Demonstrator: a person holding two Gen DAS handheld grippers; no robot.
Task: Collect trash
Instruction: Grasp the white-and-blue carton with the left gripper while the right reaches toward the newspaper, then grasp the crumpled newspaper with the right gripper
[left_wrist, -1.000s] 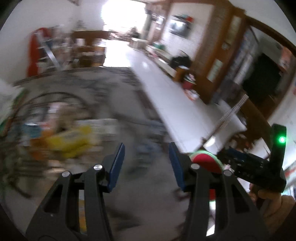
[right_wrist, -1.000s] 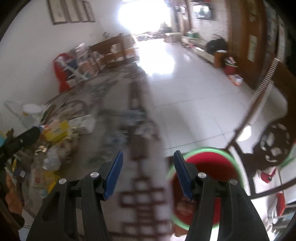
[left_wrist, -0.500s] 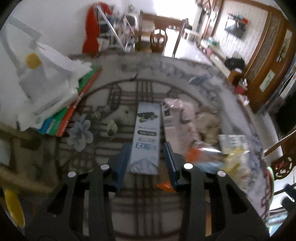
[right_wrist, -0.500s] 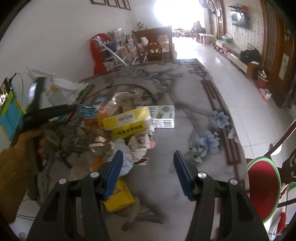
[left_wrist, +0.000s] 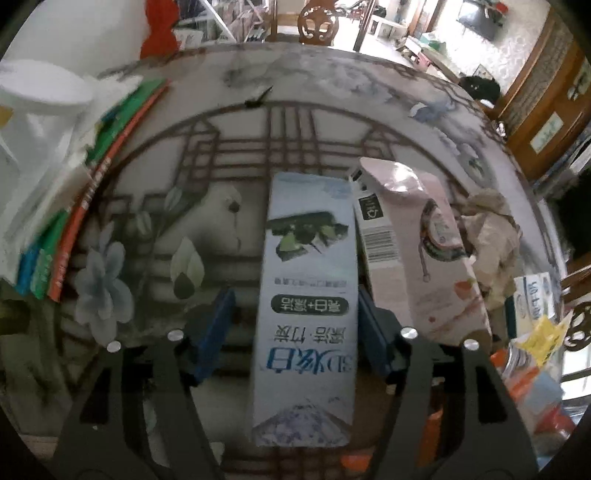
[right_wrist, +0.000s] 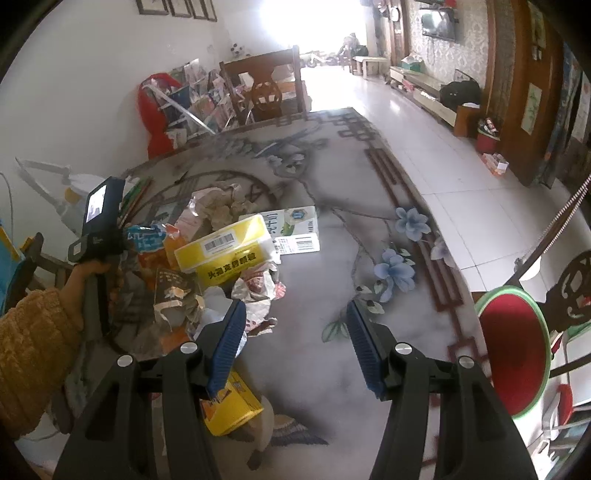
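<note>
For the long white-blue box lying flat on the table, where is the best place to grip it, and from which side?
Grip the box across its narrow width, on the two long side faces near the near half, coming down from above. It lies flat, lengthwise between the left gripper's open fingers, and the pink package beside it leaves little room on that side.

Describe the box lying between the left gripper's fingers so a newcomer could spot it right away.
On the patterned table, left of the trash heap, the left gripper stands open astride a long box lying flat. A pink packet lies alongside it. The box alone is pale blue and white, with a dark oval label and a mountain picture at its near end.
</note>
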